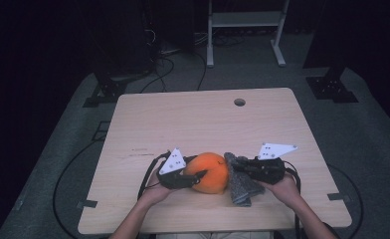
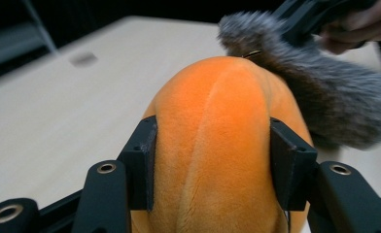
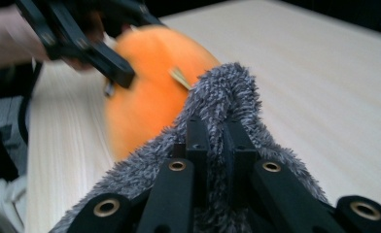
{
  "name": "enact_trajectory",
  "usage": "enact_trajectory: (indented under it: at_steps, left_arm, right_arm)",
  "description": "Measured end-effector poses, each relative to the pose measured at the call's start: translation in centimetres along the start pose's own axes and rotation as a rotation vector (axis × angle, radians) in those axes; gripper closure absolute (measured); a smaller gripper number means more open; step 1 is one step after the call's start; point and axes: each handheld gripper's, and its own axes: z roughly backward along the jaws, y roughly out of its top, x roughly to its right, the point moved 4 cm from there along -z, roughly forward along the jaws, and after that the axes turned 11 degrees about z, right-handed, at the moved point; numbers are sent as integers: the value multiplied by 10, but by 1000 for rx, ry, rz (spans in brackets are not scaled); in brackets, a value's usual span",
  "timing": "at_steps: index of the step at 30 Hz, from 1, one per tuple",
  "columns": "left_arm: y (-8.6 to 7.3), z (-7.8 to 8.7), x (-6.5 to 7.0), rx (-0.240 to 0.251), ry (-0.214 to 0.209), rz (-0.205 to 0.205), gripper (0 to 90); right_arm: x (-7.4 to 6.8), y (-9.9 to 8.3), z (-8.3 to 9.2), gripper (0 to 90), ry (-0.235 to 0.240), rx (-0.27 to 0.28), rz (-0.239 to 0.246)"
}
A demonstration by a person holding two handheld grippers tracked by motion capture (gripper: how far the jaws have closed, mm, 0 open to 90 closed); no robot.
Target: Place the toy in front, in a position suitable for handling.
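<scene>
While both hands rest at the near edge of the table (image 1: 148, 119), the scene reads as follows:
Orange plush (image 1: 210, 172): a rounded soft toy with a seam down its middle, lying on the table near the middle of the near edge
Left gripper (image 1: 195, 178): jaws clamped on the orange plush (image 2: 213, 145), one pad pressed into each flank, seen close in the left gripper view
Grey furry cloth (image 1: 240, 184): lies against the right side of the plush, touching it, and hangs down towards the near edge
Right gripper (image 1: 239, 167): jaws drawn together and pinching a fold of the grey furry cloth (image 3: 227, 97)
Blur: the plush (image 3: 149, 92) looks smeared in the right gripper view
</scene>
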Motion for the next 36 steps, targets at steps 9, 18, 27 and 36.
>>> enact_trajectory:
  at_steps: [9,18,27,36]
  left_arm:
    - [-12,-6,5,-39,-52,-4,416]
    - [-17,0,5,-51,-77,-19,405]
    - [-16,1,2,-67,-121,54,245]
    - [-17,3,0,-70,-99,54,339]
  right_arm:
    - [5,11,-21,829,19,3,20]
    - [9,-24,2,829,-39,-87,-17]
    - [-5,-2,-12,828,30,-16,47]
    - [6,-31,6,829,-6,-88,-26]
